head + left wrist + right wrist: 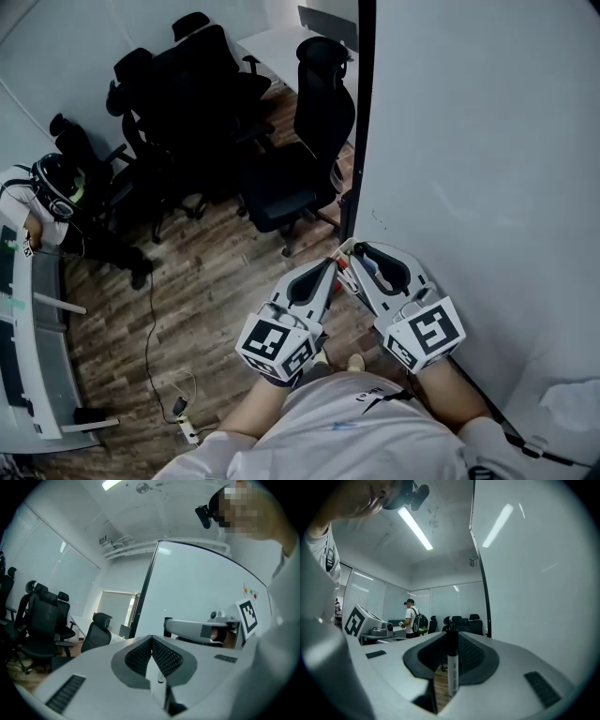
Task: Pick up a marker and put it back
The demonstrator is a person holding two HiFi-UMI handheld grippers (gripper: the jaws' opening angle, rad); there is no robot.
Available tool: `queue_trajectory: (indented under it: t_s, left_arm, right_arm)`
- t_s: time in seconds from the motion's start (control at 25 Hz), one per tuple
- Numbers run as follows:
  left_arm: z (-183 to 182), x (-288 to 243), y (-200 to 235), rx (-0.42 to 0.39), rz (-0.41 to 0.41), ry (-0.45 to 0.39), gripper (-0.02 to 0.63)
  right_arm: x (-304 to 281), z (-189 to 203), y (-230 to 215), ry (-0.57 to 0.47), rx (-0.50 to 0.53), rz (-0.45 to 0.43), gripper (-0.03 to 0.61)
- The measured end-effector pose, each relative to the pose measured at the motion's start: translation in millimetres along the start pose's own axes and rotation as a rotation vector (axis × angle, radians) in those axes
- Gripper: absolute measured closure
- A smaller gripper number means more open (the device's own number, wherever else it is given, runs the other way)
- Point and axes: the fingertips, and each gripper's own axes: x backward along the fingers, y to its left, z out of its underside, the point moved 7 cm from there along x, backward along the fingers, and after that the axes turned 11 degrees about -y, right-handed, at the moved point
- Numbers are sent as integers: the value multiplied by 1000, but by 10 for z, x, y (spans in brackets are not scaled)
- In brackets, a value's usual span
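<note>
A white marker with a black cap stands upright between the jaws of my right gripper, which is shut on it. In the head view the right gripper is held close to my chest, right beside the whiteboard; the marker is hard to make out there. My left gripper sits just to its left, tips nearly touching it. In the left gripper view its jaws meet at the tips with nothing held. The right gripper's marker cube shows there too.
The whiteboard's black edge post rises ahead of the grippers. Several black office chairs crowd the wood floor. A person stands at a desk on the left. A cable and power strip lie on the floor.
</note>
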Motion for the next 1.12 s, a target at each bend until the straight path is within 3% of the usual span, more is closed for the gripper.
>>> queue_trajectory:
  t_s: [0.28,1.12]
  left_arm:
    - [-179,38,-106,7,31,-49,603]
    - [-120,1,-39,21,17,-15,603]
  right_arm:
    - [50,-192,85,-20,18,-3,498]
    - [45,-91,49,7,4,34,499]
